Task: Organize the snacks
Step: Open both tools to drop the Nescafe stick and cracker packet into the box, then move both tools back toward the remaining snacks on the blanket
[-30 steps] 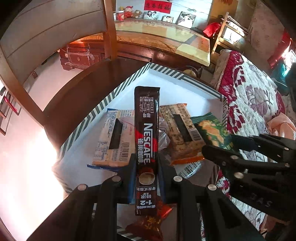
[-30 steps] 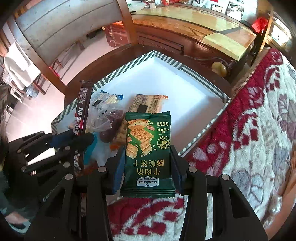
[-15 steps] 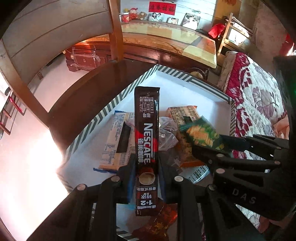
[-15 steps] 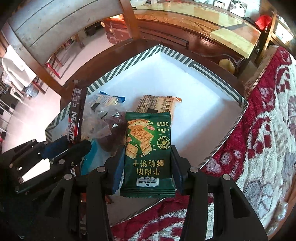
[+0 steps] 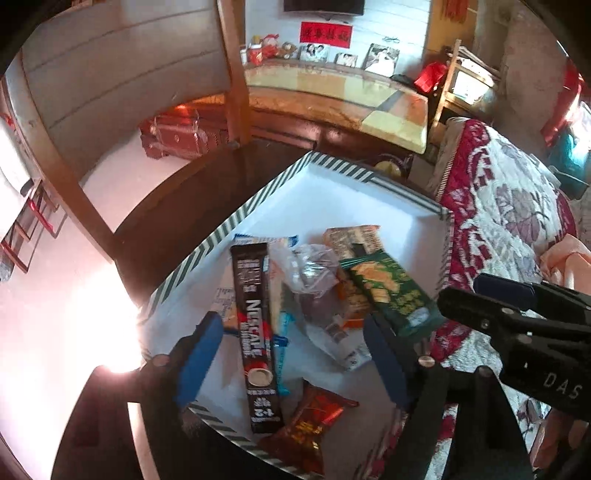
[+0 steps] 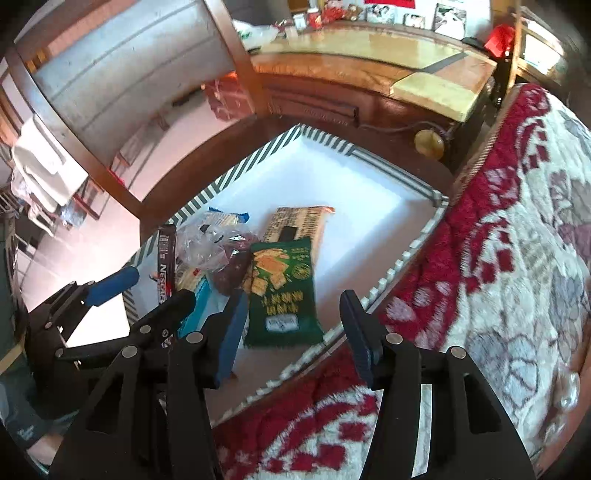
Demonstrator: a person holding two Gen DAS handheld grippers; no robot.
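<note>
Beyond the snack box we see a dark wooden table point(image 5: 177, 206) beside a red-and-white floral quilt point(image 5: 509, 206). Farther back stands a long wooden cabinet with a glossy yellow top point(image 5: 332, 99), carrying framed photos point(image 5: 382, 59) and small figurines point(image 5: 266, 46). A red banner point(image 5: 325, 33) hangs on the white wall.

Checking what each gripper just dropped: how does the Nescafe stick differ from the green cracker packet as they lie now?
The Nescafe stick is long, narrow and dark brown; the green cracker packet is wider and shorter. The stick lies toward the tray's left side on a blue-edged wrapper; the packet lies toward the right, overlapping a tan packet. Shared: both lie flat in the striped tray, free of the open left gripper and right gripper, whose jaws have just been opening.
</note>
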